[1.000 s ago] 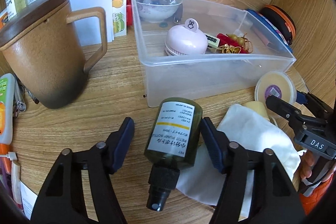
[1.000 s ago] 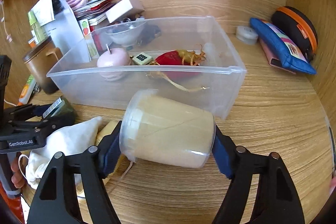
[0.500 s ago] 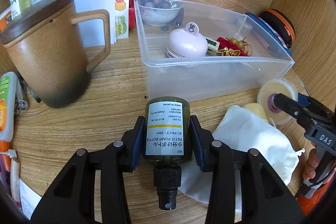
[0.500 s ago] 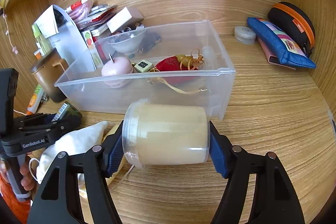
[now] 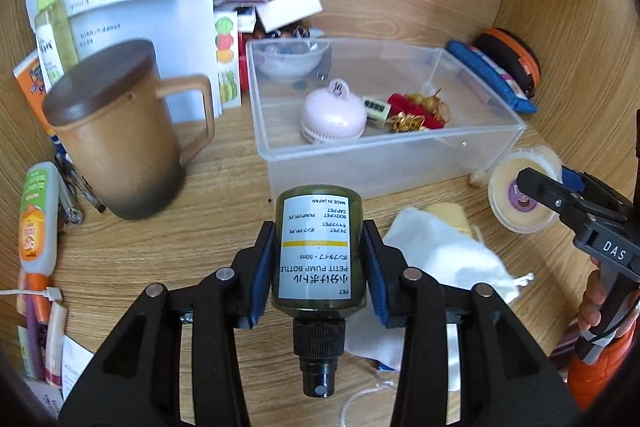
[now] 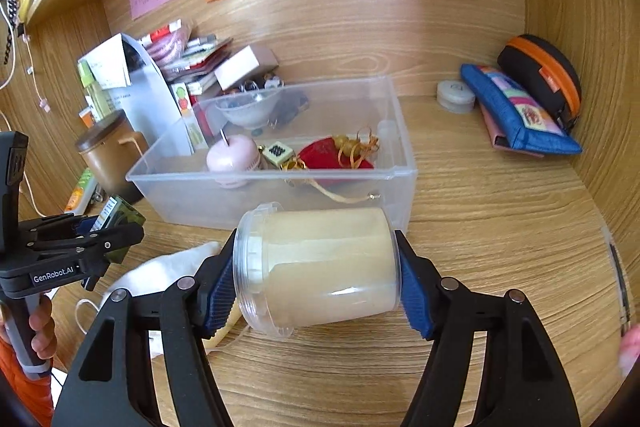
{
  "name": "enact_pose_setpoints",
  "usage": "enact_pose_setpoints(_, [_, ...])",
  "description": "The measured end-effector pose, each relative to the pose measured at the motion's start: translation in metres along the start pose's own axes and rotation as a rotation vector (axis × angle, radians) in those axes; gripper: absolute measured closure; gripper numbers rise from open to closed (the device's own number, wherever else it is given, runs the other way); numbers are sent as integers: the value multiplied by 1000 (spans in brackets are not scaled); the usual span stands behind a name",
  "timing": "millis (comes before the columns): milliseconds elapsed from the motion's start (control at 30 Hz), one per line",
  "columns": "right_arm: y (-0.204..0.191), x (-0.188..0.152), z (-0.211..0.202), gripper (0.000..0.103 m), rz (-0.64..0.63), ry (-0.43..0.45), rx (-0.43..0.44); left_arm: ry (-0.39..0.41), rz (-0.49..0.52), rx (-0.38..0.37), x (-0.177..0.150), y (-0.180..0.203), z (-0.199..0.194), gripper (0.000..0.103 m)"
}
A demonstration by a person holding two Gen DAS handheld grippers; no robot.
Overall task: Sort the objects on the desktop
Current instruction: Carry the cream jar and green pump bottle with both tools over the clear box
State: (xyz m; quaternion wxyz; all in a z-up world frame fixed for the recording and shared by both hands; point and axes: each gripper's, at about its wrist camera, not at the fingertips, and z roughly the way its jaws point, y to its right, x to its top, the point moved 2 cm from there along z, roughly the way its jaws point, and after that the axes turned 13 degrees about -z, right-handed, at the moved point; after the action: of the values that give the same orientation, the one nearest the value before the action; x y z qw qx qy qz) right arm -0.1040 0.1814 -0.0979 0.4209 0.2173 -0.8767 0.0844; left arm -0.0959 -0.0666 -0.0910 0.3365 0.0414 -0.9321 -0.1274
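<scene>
Left wrist view: left gripper [image 5: 318,261] pinches a green bottle [image 5: 318,251] at lower centre, below the clear bin [image 5: 384,155]. Right gripper [image 6: 316,277] clamps a cream jar [image 6: 320,267] at lower centre.

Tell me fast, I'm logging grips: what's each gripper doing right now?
Left gripper: shut on the green pump bottle.
Right gripper: shut on the clear jar, held sideways.
</scene>
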Motion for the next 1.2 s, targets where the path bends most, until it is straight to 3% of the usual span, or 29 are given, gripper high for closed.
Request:
enact_pose_setpoints(733, [6,46,-36,37,-66,107,-7,90,21,-20,58,19,-23,62])
enact_pose_setpoints(1200, [17,81,0,37,-79,92,23,55,-14,-17,94,16,11,62])
